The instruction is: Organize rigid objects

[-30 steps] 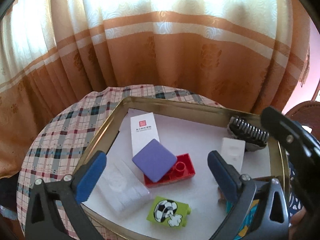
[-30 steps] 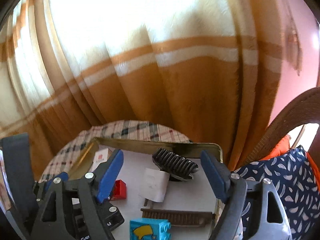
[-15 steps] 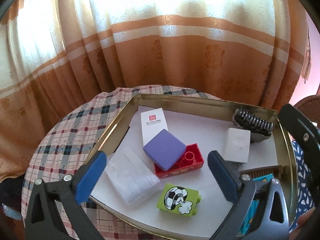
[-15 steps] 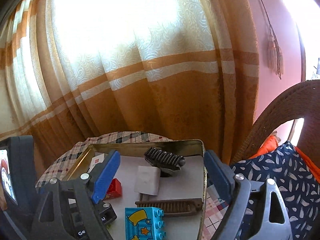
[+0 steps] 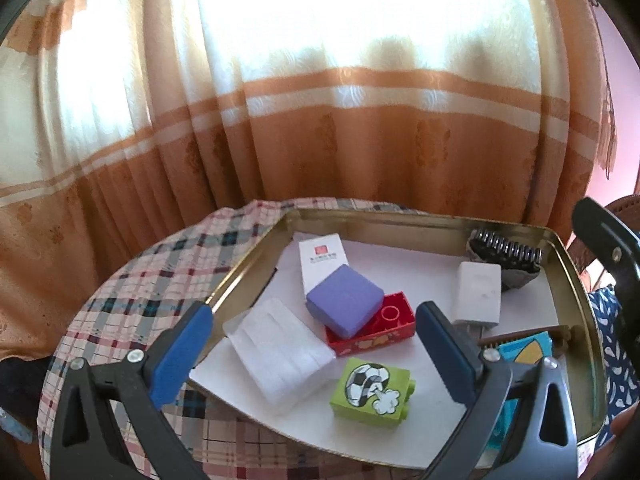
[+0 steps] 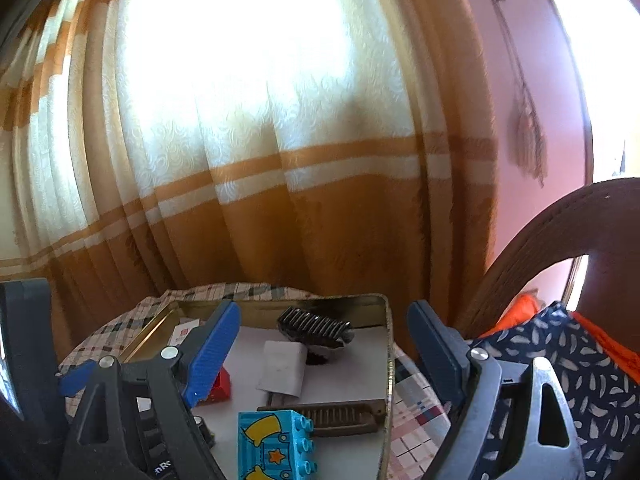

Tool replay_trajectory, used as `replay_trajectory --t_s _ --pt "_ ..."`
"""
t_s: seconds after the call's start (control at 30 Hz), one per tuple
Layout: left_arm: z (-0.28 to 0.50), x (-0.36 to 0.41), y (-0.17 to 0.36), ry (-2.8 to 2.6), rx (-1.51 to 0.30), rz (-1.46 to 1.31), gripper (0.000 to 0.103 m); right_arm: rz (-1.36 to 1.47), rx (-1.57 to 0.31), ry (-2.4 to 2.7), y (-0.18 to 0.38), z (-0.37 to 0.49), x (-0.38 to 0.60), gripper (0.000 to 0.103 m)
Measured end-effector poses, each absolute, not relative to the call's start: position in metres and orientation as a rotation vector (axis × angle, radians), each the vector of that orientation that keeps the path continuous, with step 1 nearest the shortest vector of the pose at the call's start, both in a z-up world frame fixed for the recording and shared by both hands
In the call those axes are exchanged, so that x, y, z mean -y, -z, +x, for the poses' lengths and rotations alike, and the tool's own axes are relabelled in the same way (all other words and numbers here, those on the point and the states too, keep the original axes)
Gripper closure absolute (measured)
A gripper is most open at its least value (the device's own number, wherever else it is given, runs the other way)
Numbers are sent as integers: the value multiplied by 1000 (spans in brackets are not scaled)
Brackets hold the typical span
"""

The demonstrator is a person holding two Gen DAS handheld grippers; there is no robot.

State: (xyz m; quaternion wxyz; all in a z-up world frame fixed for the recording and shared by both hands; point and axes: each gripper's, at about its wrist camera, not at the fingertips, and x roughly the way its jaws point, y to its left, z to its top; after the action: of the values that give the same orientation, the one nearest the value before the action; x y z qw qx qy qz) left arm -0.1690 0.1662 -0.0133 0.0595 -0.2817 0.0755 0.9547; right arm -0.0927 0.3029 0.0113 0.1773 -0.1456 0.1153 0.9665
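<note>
Both grippers hang over the tin tray [image 5: 572, 280] on the plaid-clothed table [image 5: 132, 292], holding nothing. The left gripper [image 5: 312, 352] has its fingers spread, the purple box [image 5: 344, 300] and red brick [image 5: 384, 324] between them, beyond the tips. The right gripper [image 6: 324, 356] has just been opening; beyond its spread fingers lie a white block [image 6: 282, 368] and a dark brush [image 6: 316, 326].

Between our left gripper's [image 5: 312, 354] spread jaws we see the tray [image 5: 576, 280] on the table [image 5: 132, 280]. Inside it, a ridged case [image 5: 280, 356] lies nearest the left jaw, a square box [image 5: 344, 300] rests on a brick [image 5: 384, 326] beyond, and a printed block [image 5: 370, 390] sits nearer us.
</note>
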Motion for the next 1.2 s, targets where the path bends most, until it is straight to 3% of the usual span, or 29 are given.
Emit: replay_trajectory --t_s 0.47,0.7,1.2 --pt "-148 -149 21 -2933 -159 -751 0 -215 -234 -2682 -12 -62 -285 9" --pt "-133 -137 19 -2958 -115 -717 0 -128 -141 -2693 -14 -47 -267 1" --pt "-116 -116 14 -3003 -29 -690 0 -257 -393 -2640 -1 -38 -289 1"
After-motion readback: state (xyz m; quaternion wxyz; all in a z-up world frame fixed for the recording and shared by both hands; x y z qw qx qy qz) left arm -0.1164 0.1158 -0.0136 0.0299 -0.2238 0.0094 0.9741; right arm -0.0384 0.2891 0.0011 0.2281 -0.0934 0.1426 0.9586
